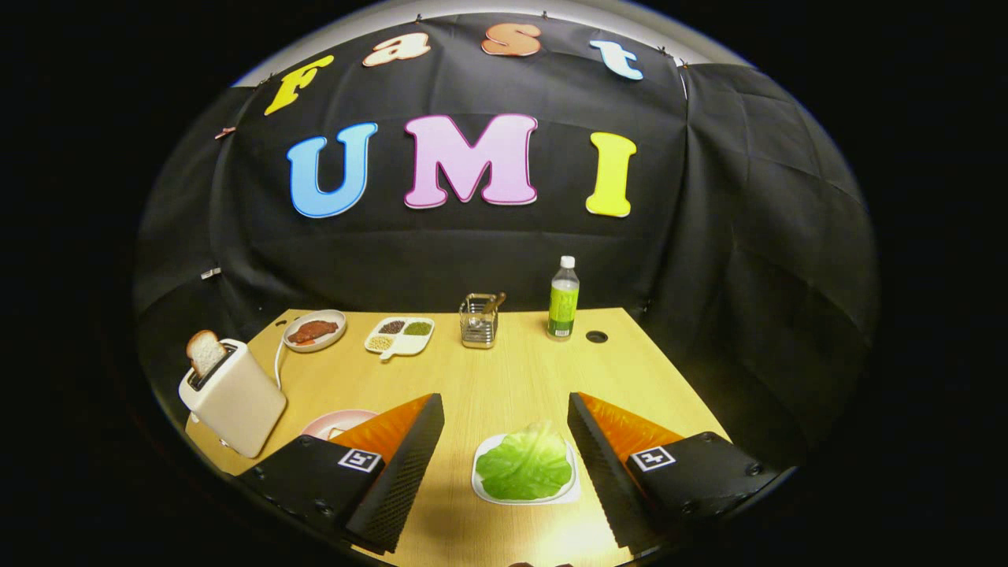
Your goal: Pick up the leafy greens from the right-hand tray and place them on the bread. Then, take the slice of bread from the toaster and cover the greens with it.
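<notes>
Spread wide, the hand-held gripper (505, 437) hangs over the near part of the wooden bench (488, 378), fingers (409, 465) apart and pinching nothing. Between the fingers lies a white tray (482, 488) holding the leafy greens (526, 466), one broad crinkled leaf resting flat, touched by neither finger. Just beside the left finger, partly hidden behind it, sits a pink plate (335, 421); whatever it holds is mostly covered by the finger. Left of that stands a cream toaster (236, 398) near the bench edge, a slice of bread (205, 351) sticking up from its slot. Along the far side of the bench, left to right: a small plate with reddish-brown food (313, 331), a divided white dish (400, 334) with several small heaps, a metal basket (479, 321), and an upright bottle with a green label (563, 299). A round hole (596, 336) shows in the bench beside the bottle.
</notes>
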Motion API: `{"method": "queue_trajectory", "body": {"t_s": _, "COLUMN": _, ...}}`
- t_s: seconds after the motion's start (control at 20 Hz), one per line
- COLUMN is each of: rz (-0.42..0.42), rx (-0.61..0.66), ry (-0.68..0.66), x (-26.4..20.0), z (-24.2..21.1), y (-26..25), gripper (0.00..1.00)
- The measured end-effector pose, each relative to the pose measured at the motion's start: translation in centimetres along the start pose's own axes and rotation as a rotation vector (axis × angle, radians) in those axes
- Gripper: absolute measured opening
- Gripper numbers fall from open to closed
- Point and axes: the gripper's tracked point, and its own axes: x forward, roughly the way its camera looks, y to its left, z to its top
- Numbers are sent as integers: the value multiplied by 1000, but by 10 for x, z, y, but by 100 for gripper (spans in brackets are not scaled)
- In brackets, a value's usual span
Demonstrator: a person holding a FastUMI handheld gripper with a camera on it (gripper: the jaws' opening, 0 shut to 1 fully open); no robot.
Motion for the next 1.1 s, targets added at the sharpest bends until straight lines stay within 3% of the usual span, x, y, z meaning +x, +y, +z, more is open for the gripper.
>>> {"method": "queue_trajectory", "body": {"t_s": 0.85, "rz": -62, "rx": 33, "ry": 374, "x": 102, "z": -151, "y": -26, "gripper": 99}}
{"method": "queue_trajectory", "body": {"t_s": 1.1, "rz": -64, "rx": 24, "ry": 423, "x": 115, "z": -167, "y": -26, "gripper": 99}}
